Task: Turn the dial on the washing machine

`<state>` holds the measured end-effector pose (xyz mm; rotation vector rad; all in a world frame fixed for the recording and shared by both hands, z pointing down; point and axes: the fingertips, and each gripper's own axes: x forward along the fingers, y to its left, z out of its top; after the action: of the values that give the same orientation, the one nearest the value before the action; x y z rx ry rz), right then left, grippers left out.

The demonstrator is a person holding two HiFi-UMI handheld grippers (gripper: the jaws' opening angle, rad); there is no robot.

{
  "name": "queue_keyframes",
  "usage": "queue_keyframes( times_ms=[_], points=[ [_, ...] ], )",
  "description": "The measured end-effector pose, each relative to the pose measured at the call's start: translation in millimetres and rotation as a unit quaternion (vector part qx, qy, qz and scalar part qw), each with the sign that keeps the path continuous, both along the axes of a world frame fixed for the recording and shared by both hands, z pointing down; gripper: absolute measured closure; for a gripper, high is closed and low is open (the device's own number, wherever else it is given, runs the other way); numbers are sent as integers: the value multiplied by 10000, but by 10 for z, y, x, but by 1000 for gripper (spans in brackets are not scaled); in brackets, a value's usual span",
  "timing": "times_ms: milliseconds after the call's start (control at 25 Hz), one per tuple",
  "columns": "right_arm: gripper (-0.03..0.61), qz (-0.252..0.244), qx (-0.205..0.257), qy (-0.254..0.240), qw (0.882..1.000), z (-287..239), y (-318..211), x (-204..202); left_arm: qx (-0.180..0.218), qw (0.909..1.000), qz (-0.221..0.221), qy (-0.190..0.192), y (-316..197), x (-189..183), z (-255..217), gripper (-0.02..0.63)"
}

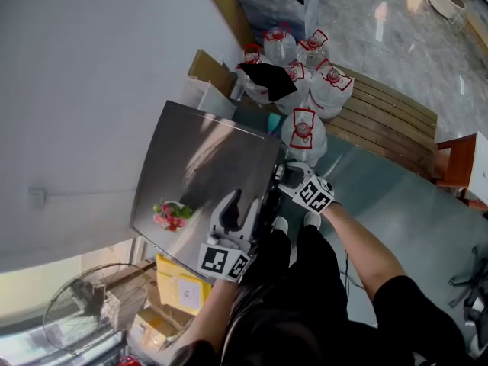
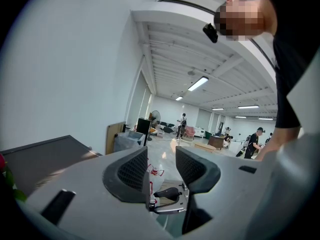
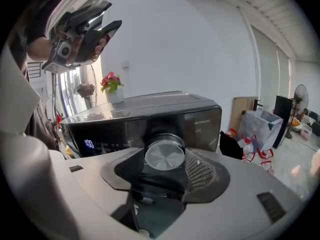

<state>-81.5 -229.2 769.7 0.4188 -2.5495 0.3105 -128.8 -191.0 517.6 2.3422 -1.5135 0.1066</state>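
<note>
right gripper (image 3: 166,160): jaws closed on the dial (image 3: 165,155), 1 pad at each side, no gap seen | dial: on washing machine (image 3: 150,109) front, axis straight along the jaws, so a wrist roll should turn it | left gripper (image 2: 161,166): farther away, jaws slightly apart, empty

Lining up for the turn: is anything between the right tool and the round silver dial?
Nothing: in the right gripper view the round silver dial sits directly between the right tool's jaws; contact unclear.
</note>
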Motion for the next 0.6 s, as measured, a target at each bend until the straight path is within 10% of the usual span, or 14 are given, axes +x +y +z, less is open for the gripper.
queue_keyframes(
  times_ms=[600],
  points=[
    [342,273,-1060,-520,9926,19,-92,6,68,9999,30,-141,-5,44,-9,460]
  ],
)
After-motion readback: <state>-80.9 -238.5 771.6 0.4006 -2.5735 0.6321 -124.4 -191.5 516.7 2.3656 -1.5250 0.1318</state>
